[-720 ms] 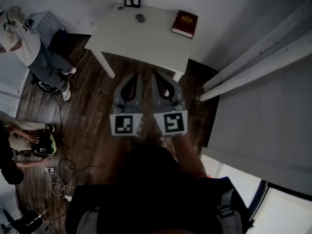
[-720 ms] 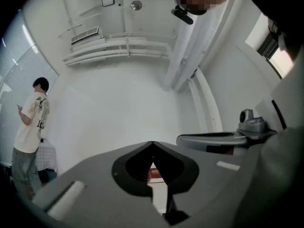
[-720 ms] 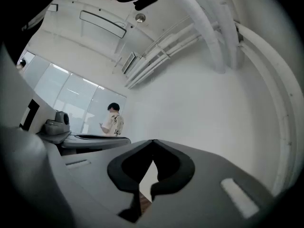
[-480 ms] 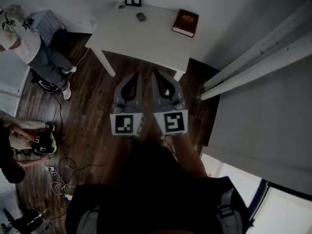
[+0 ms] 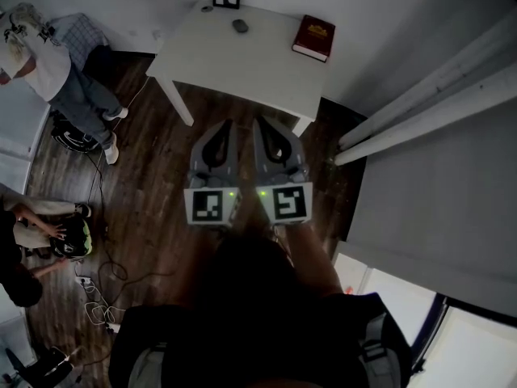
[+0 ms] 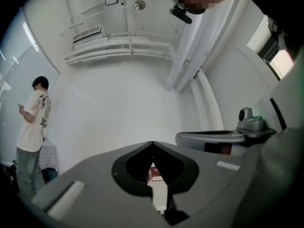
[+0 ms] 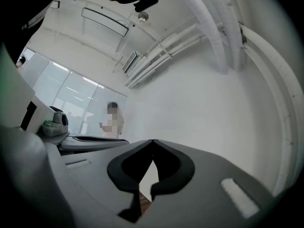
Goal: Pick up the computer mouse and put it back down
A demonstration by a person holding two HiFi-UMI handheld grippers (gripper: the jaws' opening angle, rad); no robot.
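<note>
step: approach, nothing lifted yet; you stood well back from the worktop (image 5: 234,67)
left tool (image 5: 227,128): jaws together, empty, held roughly level over the floor
right tool (image 5: 262,126): jaws together, empty, just beside the left tool
mouse (image 5: 240,26): lay on the worktop, well ahead of both tools, left of the red book (image 5: 313,38)
next: you probably needed to step in, open one tool, straddle the mouse, close

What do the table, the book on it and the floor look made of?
Table: smooth matte white, probably painted or laminated wood. Floor: dark brown planks with visible seams, so wood or wood-look laminate. Book: dark red hard cover with gold print, maybe cloth or leatherette; too small to tell.
</note>
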